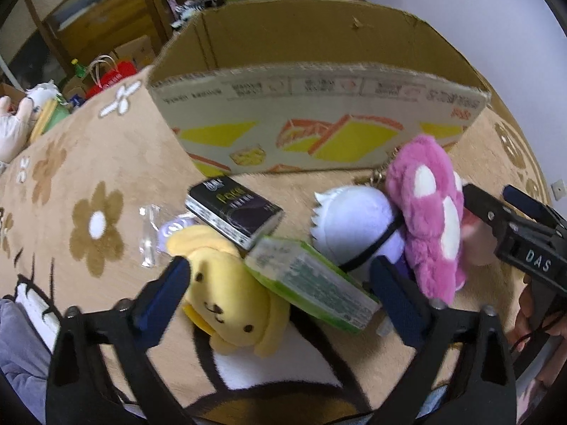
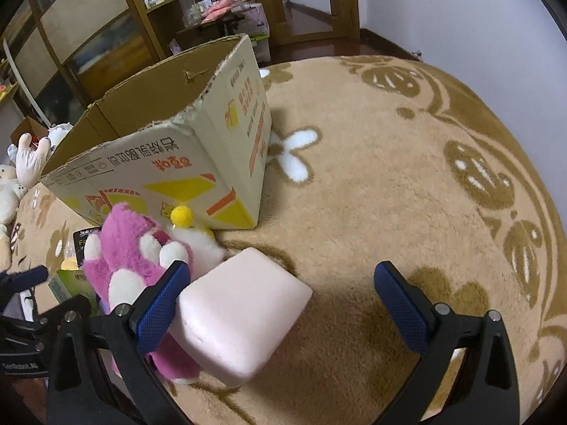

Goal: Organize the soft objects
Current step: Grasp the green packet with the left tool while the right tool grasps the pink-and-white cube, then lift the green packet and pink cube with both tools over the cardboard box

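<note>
An open cardboard box [image 1: 319, 106] stands on the tan carpet; it also shows in the right wrist view [image 2: 170, 163]. In front of it lie a yellow dog plush [image 1: 230, 301], a white and purple plush [image 1: 354, 226] and a pink plush with white spots [image 1: 428, 212], also seen in the right wrist view [image 2: 131, 258]. My left gripper [image 1: 280, 283] is open around the yellow plush and a green carton [image 1: 312, 279]. My right gripper [image 2: 280, 283] is open; a pale pink block [image 2: 241, 315] lies between its fingers, by the left finger [image 2: 163, 297].
A black box [image 1: 234, 212] and a clear plastic wrapper [image 1: 149, 233] lie on the carpet [image 2: 389, 177]. More plush toys [image 2: 14, 177] and bags [image 1: 113, 74] sit at the far left. Wooden shelves [image 2: 184, 3] stand behind the box.
</note>
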`<state>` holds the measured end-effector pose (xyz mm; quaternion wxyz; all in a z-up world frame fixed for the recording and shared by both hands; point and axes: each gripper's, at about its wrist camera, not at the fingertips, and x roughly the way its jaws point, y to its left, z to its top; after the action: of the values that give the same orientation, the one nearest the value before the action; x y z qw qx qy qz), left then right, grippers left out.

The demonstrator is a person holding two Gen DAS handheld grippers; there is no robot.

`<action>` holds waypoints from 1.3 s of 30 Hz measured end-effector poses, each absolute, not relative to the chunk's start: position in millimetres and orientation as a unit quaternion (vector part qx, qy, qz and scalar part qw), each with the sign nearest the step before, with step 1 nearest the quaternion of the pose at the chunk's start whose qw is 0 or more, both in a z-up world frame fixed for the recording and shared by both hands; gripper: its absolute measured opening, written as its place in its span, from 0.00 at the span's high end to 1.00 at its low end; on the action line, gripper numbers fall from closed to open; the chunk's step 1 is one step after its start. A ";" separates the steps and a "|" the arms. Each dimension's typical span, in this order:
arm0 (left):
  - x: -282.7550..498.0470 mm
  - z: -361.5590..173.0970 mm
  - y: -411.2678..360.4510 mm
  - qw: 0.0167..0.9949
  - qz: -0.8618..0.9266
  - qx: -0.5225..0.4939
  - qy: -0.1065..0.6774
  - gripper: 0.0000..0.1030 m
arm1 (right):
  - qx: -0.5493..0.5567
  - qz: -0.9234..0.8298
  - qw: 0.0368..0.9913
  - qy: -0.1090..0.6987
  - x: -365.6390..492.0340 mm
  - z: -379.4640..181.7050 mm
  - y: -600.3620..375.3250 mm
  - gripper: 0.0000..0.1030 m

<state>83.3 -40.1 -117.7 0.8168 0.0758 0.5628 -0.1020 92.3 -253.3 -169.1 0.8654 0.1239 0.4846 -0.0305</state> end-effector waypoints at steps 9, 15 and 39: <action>79.4 -127.6 -45.7 0.803 -0.136 0.052 0.578 0.41 | 0.136 -0.005 0.857 0.497 92.0 -169.4 -249.5 0.20; 80.4 -126.8 -45.0 0.803 -0.139 0.045 0.577 0.44 | 0.144 0.008 0.847 0.511 89.2 -170.3 -248.8 0.39; 75.6 -120.6 -35.9 0.814 -0.129 0.029 0.565 0.47 | 0.139 -0.008 0.861 0.490 77.8 -160.9 -249.9 0.74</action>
<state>75.6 -35.9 -120.6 0.8144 0.0288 0.5651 -0.1291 77.8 -249.9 -160.9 0.8606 0.1393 0.4898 -0.0077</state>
